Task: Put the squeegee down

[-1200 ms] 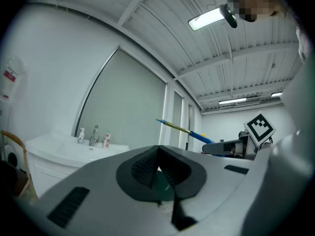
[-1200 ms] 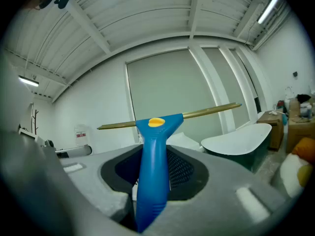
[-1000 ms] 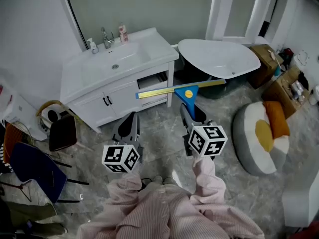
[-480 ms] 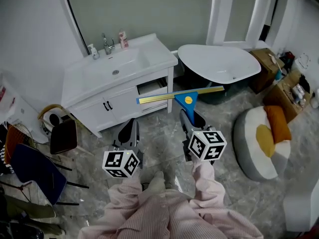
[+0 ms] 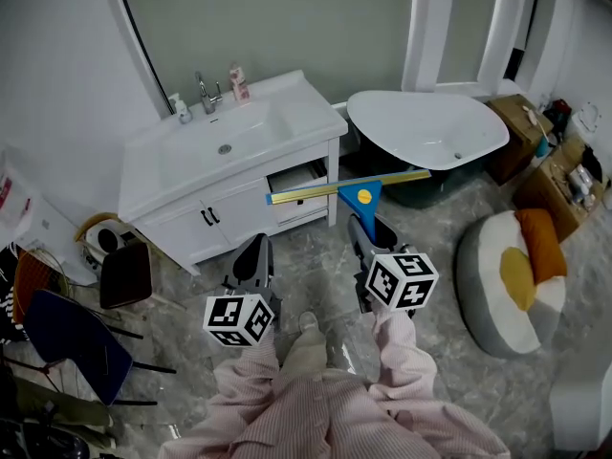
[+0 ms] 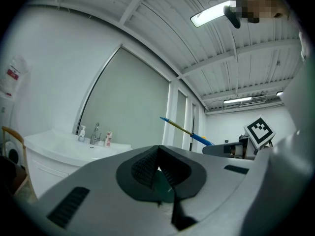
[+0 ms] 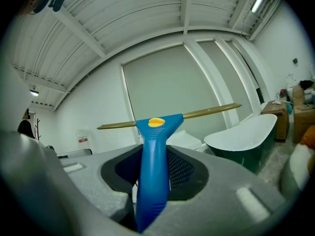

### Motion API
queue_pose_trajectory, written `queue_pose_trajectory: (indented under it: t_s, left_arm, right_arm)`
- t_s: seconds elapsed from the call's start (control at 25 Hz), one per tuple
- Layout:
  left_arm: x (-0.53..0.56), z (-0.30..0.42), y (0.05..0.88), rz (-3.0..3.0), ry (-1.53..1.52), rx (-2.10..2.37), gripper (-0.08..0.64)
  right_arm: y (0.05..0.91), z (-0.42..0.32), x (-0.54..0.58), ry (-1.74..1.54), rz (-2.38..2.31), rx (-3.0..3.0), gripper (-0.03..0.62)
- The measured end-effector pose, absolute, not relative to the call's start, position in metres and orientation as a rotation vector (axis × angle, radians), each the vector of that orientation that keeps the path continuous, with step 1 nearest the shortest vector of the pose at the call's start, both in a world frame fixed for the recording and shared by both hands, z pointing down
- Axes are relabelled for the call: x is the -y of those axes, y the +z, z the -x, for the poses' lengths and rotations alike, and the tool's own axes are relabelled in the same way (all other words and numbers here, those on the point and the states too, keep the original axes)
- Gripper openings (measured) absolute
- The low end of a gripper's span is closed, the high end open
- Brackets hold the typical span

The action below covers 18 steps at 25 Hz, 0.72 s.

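The squeegee (image 5: pixel 351 188) has a blue handle (image 7: pixel 151 176) and a long yellow blade (image 7: pixel 206 111) lying roughly level across its top. My right gripper (image 5: pixel 367 229) is shut on the handle and holds the squeegee in the air in front of the white vanity (image 5: pixel 182 175). In the right gripper view the handle stands upright between the dark pads (image 7: pixel 182 171). My left gripper (image 5: pixel 253 259) hangs beside it on the left, shut with nothing in it; its pads (image 6: pixel 147 166) meet. The left gripper view shows the squeegee (image 6: pixel 189 132) off to the right.
A sink with a tap (image 5: pixel 206 92) and bottles tops the vanity. A white bathtub (image 5: pixel 426 127) stands at the back right, with a grey and orange cushion (image 5: pixel 516 266) nearer. Cardboard boxes (image 5: pixel 559 165) line the right wall, chairs (image 5: pixel 124 275) the left. Striped trouser legs (image 5: pixel 316 404) show below.
Both grippers have drifted a little toward the vanity as the person steps forward; a shoe now shows between them. The squeegee stays held in the right gripper.
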<state>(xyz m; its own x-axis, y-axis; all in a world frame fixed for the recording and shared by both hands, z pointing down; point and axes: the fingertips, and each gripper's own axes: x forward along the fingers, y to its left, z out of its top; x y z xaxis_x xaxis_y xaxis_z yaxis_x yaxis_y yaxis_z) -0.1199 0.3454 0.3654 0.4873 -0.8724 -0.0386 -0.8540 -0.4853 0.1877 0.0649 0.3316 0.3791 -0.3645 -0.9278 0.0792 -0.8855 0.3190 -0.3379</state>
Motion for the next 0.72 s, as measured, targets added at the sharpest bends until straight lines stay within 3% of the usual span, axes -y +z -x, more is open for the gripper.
queue_pose_trajectory:
  t_s: [0.72]
  left_arm:
    - [-0.141, 0.126, 0.365, -2.56, -0.149, 1.523, 0.002]
  right_arm:
    - [0.384, -0.07, -0.131, -0.552, 1.695, -2.427, 0.126]
